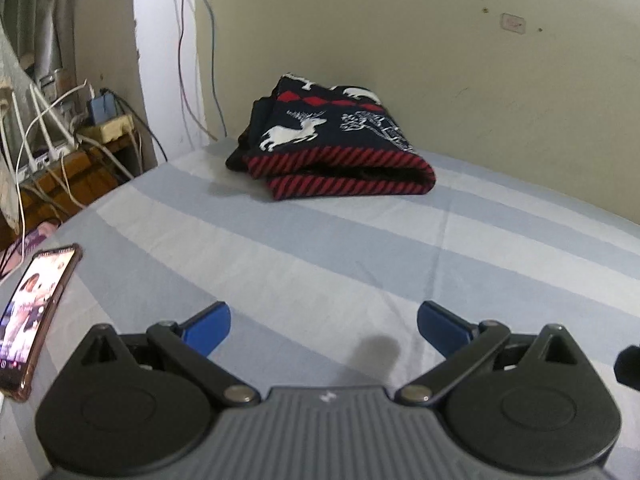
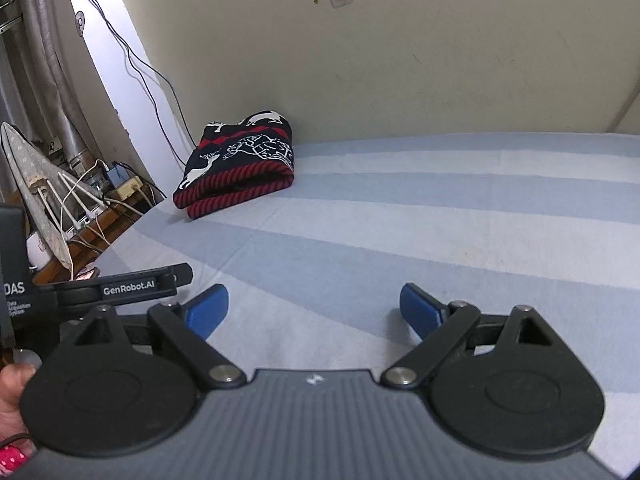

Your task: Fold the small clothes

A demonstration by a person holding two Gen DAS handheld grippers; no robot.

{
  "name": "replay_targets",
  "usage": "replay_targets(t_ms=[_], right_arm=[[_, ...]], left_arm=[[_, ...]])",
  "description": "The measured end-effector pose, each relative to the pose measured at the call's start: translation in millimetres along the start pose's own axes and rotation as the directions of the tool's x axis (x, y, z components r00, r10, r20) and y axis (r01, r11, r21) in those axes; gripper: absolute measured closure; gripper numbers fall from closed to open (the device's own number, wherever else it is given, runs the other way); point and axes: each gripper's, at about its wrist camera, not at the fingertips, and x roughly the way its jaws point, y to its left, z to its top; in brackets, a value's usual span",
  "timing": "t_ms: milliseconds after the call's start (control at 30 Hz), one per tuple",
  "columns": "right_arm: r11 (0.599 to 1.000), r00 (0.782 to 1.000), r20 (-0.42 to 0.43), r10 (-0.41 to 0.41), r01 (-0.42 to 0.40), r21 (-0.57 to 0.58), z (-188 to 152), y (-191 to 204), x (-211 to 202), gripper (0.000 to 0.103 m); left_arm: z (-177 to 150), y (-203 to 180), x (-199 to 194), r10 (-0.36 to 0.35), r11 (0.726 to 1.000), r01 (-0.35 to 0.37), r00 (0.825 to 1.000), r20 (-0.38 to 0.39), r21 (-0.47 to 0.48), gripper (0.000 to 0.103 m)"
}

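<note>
A: Striped bedsheet (image 1: 360, 240), pale wall behind; phone (image 1: 36, 312) at left edge.

B: Item: knit sweater (image 1: 332, 148), folded, far side against the wall. Likely soft, thick, light; take it by the ribbed hem (image 1: 344, 174).

A: Left gripper (image 1: 324, 326), right gripper (image 2: 314, 310)?

B: Both spread wide, holding nothing, well apart from it.

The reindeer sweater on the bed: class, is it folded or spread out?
Folded. The reindeer sweater lies as a compact stack, its striped hem doubled over itself, near the wall on the striped bedsheet.
</note>
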Motion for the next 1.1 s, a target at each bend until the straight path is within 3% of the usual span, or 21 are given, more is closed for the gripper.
replay_targets(t_ms=[567, 867, 1100], right_arm=[[1.000, 1.000, 0.006, -0.002, 0.002, 0.007, -2, -3, -5, 0.008], [1.000, 1.000, 0.007, -0.003, 0.003, 0.008, -2, -3, -5, 0.008], [1.000, 1.000, 0.007, -0.002, 0.002, 0.008, -2, -3, -5, 0.008]], left_arm=[[-1, 1, -6, 0.023, 1.000, -0.023, 0.999, 0.030, -0.006, 0.000], [-5, -3, -18, -0.039, 0.999, 0.036, 0.993, 0.110, 0.024, 0.000], [-7, -3, -19, -0.061, 0.998, 0.057, 0.991, 0.119, 0.030, 0.000]])
